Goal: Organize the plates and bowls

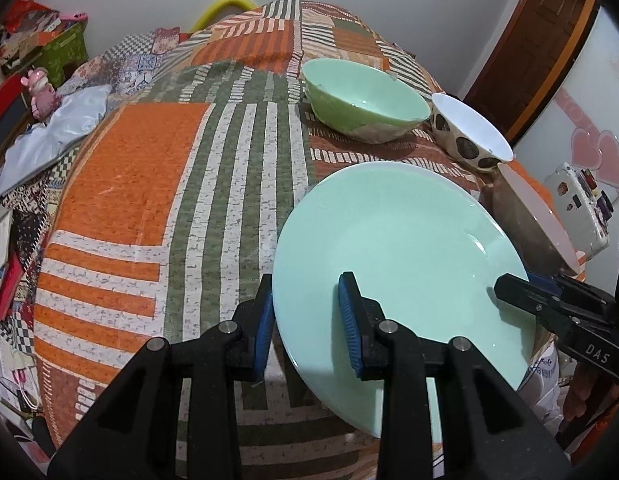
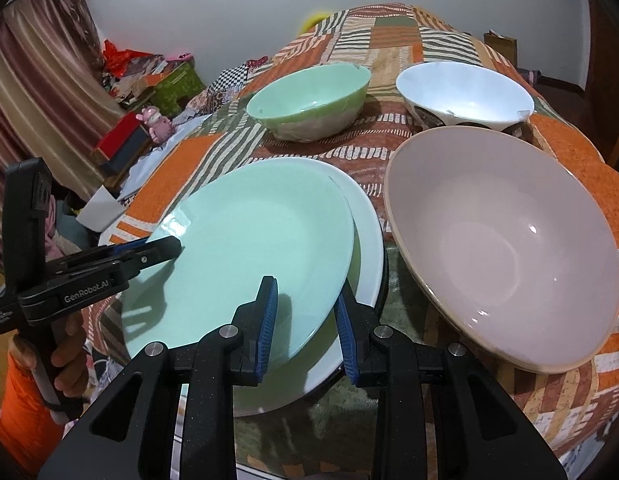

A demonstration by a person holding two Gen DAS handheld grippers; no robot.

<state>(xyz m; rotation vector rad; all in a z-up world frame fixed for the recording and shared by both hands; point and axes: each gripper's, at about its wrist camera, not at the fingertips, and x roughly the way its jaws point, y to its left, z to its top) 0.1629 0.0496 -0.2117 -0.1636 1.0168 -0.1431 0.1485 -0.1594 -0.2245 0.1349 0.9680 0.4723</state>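
Mint plate (image 2: 245,240): tilted, lifted at both rims above white plate (image 2: 369,248) on patchwork cloth (image 1: 129,184).
Left gripper (image 1: 305,320): nearly closed, clamped on plate's left rim.
Right gripper (image 2: 305,324): nearly closed, clamped on right rim.
Bowls: green bowl (image 2: 309,96), white bowl (image 2: 465,92) behind; pink bowl (image 2: 505,248) just right.

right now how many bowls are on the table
3: green bowl at the back left, white spotted bowl at the back right, big pink bowl in front of it, beside the plates. None look hidden.
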